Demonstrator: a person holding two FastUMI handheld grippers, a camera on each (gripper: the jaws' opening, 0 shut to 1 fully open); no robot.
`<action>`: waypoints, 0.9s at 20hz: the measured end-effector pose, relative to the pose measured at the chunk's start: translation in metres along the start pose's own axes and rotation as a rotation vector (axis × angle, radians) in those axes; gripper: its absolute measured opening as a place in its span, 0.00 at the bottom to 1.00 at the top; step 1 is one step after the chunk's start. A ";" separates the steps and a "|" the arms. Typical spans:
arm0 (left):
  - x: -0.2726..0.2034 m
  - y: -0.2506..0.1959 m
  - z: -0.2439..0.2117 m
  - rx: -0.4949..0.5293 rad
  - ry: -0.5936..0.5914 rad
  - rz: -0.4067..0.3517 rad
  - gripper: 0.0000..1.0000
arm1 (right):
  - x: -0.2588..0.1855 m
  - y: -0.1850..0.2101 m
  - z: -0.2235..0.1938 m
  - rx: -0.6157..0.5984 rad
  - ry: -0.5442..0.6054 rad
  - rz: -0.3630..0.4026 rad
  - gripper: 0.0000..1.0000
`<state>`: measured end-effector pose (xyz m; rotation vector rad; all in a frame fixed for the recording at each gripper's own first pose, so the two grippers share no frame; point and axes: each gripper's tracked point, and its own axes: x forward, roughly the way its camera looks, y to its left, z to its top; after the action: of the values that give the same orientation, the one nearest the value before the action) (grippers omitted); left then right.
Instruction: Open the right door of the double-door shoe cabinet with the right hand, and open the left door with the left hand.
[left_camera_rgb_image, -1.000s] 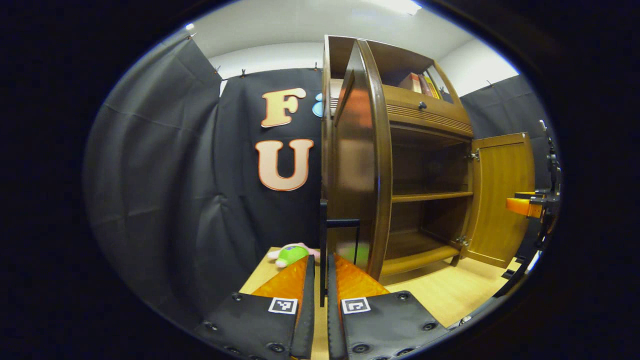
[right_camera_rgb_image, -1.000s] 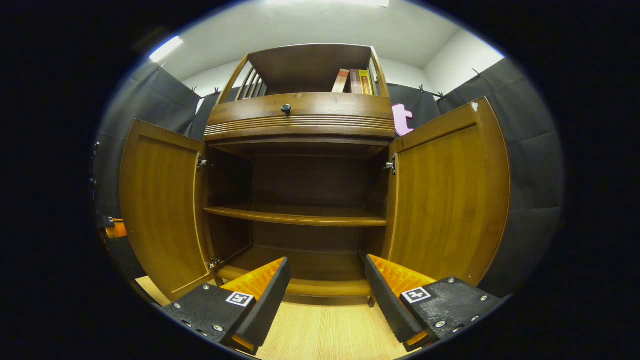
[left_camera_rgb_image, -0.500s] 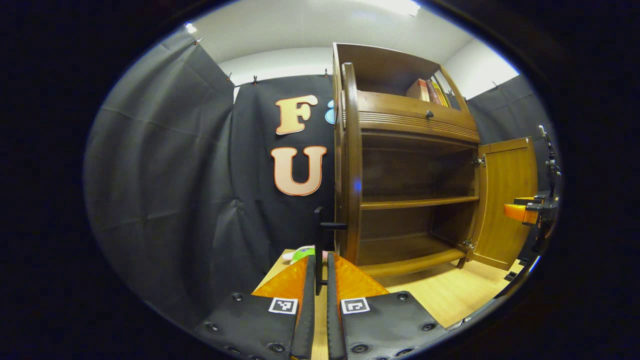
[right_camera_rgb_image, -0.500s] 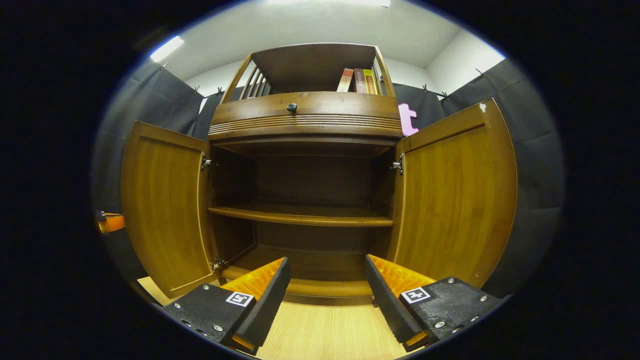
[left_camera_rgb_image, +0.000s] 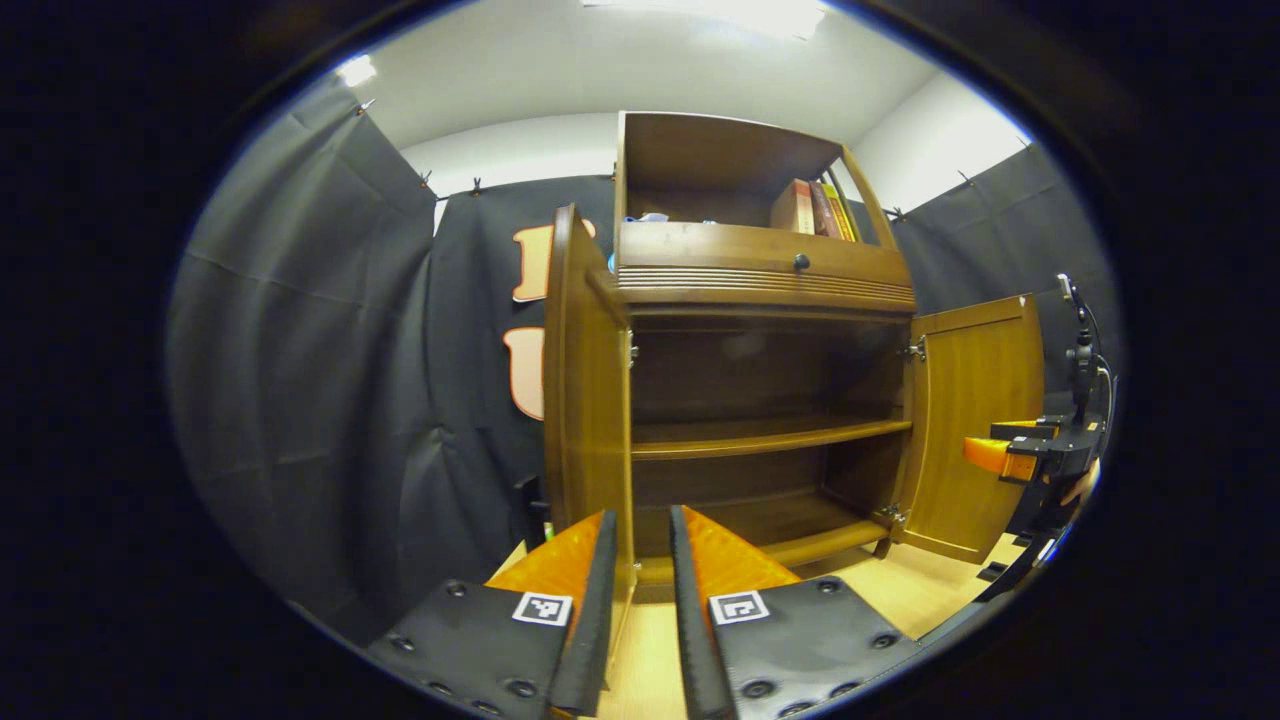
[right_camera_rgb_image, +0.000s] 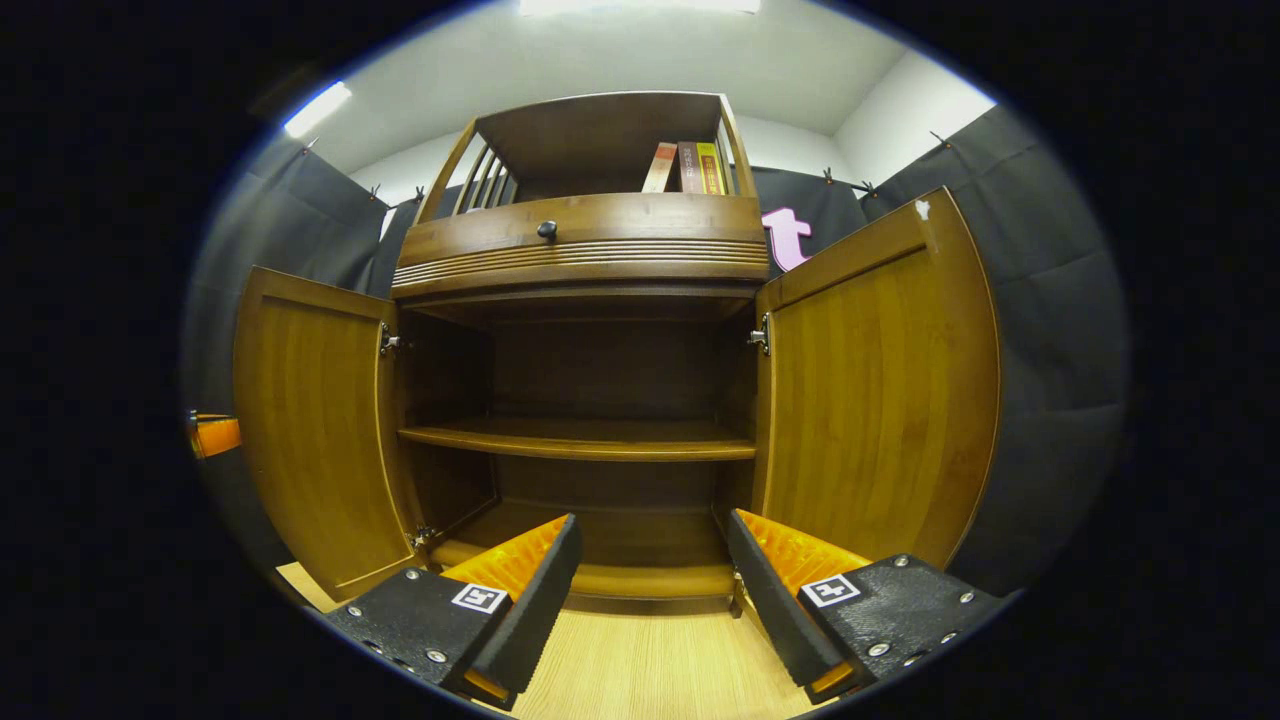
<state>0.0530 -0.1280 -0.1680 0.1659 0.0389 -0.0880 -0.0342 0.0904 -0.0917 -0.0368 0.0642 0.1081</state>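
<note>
The wooden shoe cabinet (left_camera_rgb_image: 760, 275) stands with both doors swung out. Its left door (left_camera_rgb_image: 585, 400) shows almost edge-on in the left gripper view, with its black handle (left_camera_rgb_image: 530, 505) behind it on the outer face. My left gripper (left_camera_rgb_image: 641, 515) is open by a narrow gap, just in front of that door's lower edge and off the handle. The right door (right_camera_rgb_image: 880, 390) and the left door (right_camera_rgb_image: 310, 430) stand wide in the right gripper view. My right gripper (right_camera_rgb_image: 652, 520) is open and holds nothing, facing the bare inner shelf (right_camera_rgb_image: 580, 440). The right gripper (left_camera_rgb_image: 1010, 455) also shows beside the right door (left_camera_rgb_image: 975, 420).
Books (right_camera_rgb_image: 690, 165) stand in the cabinet's top compartment above a drawer with a black knob (right_camera_rgb_image: 547, 229). A light wooden surface (right_camera_rgb_image: 650, 670) runs below the cabinet. Black cloth walls close in on both sides. An orange part of the left gripper (right_camera_rgb_image: 215, 435) shows beyond the left door.
The left door has swung further out. My left gripper let go of the black handle, its fingers parted a little, and it turned toward the cabinet's inside. The right gripper barely moved.
</note>
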 end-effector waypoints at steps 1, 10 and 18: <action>0.001 -0.004 0.000 -0.007 0.003 -0.012 0.41 | 0.000 -0.002 0.002 0.003 -0.001 -0.001 0.91; 0.009 -0.010 0.007 -0.010 -0.022 -0.007 0.67 | 0.003 -0.016 0.022 0.012 -0.019 -0.003 0.92; 0.012 -0.018 0.004 -0.024 0.010 -0.034 0.89 | 0.002 -0.037 0.041 0.025 -0.038 -0.019 0.92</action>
<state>0.0636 -0.1472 -0.1677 0.1421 0.0523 -0.1211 -0.0258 0.0553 -0.0501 -0.0106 0.0275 0.0889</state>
